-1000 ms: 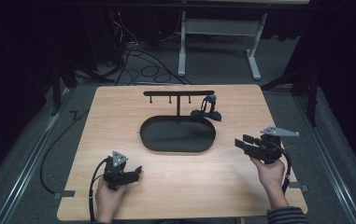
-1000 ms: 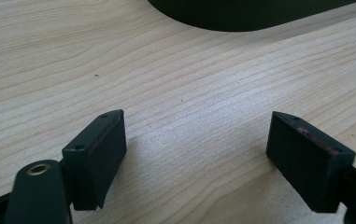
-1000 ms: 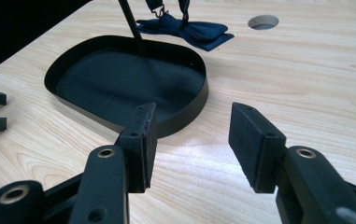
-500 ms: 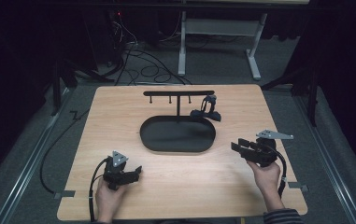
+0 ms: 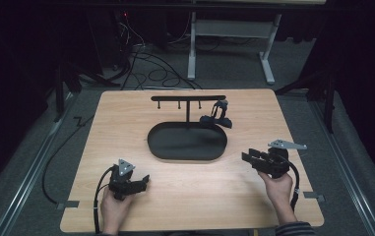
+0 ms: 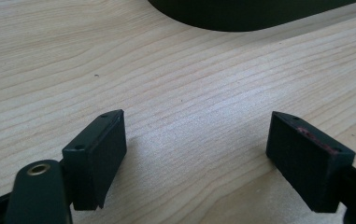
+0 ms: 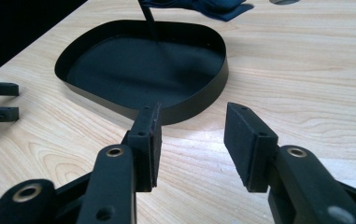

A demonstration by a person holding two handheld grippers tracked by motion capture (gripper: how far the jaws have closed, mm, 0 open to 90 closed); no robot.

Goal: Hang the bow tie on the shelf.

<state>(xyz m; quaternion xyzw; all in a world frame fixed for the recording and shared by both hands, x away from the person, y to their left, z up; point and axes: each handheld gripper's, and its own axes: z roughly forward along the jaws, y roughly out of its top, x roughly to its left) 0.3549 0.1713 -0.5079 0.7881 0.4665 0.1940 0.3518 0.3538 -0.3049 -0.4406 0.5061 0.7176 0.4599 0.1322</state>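
A black oval tray (image 5: 175,150) lies mid-table, with a thin post rising from its far side to a black bar with small hooks (image 5: 187,98). A dark blue item (image 5: 217,118) hangs from the bar's right end and rests on the table beside the tray. My left gripper (image 5: 144,181) lies on the wood near the front left, open, with bare table between its jaws (image 6: 196,130). My right gripper (image 5: 246,157) points at the tray (image 7: 143,65) from the right; its jaws (image 7: 192,126) have just been closing but stand open with nothing between them.
The wooden table (image 5: 126,128) has bare wood on both sides of the tray. A cable trails from each gripper toward the front edge. Beyond the far edge, cables and a white desk frame (image 5: 229,34) stand on the dark floor.
My right gripper has shifted slightly left and toward the front edge, and its jaws have narrowed. The left gripper has stayed put.
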